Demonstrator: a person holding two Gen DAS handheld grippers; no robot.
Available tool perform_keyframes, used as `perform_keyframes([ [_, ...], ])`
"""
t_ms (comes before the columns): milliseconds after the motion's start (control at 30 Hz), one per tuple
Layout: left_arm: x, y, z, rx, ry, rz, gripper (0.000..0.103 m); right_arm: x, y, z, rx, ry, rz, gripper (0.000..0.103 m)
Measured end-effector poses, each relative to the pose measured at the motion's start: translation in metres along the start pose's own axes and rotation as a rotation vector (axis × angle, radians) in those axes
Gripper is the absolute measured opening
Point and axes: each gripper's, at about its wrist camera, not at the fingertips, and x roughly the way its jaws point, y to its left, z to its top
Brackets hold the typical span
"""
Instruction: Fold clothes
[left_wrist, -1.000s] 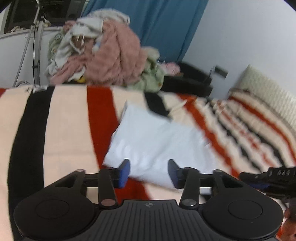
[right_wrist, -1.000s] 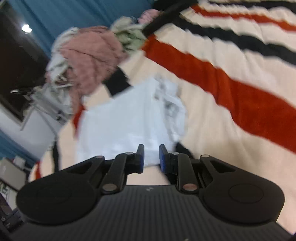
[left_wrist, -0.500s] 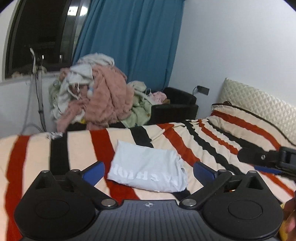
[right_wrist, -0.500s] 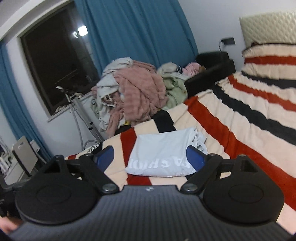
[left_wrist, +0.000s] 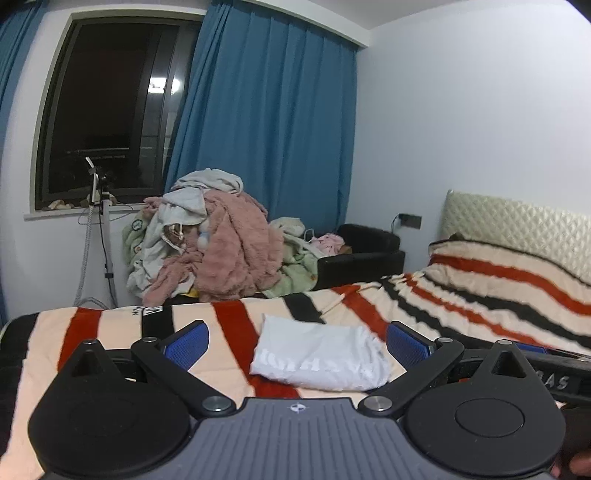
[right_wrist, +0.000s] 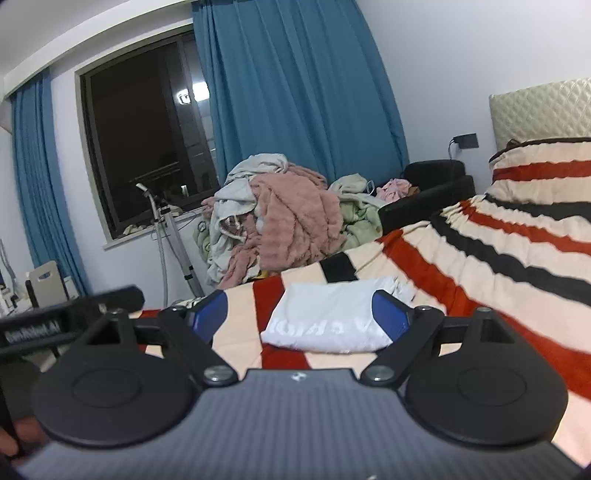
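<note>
The folded shirt (left_wrist: 319, 360) is showing upside-down white lettering, illegible. The right gripper (left_wrist: 554, 380) is bearing partial letters "AS".

Folded white garment (left_wrist: 317, 356): printed lettering blurred and inverted, unreadable; right edge smeared; in the right wrist view its near right corner sits behind a blue pad.
Striped bed cover (left_wrist: 480, 295): cut off by the right edge in both views; near part hidden behind the hand-held gripper bodies.
Clothes pile (left_wrist: 218, 247): base hidden behind the bed's far edge; single items indistinguishable.
Person's hand (right_wrist: 11, 443): cropped at the lower left edge.
Windowsill objects (left_wrist: 59, 204): too small to identify.
</note>
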Motion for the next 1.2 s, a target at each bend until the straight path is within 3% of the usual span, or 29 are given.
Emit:
perform_keyframes([
  [333, 0.014, 0.019, -0.036, 0.000, 0.026, 0.023, 0.103, 0.023, 0.007, -0.045, -0.062, -0.013, -0.019, 0.087],
  [633, 0.032, 0.026, -0.048, 0.006, 0.075, 0.000, 0.103, 0.037, 0.011, -0.057, -0.086, 0.049, -0.084, 0.087],
  [1200, 0.035, 0.029, -0.050, -0.022, 0.078, 0.011, 0.103, 0.037, 0.018, -0.058, -0.105, 0.065, -0.076, 0.087],
])
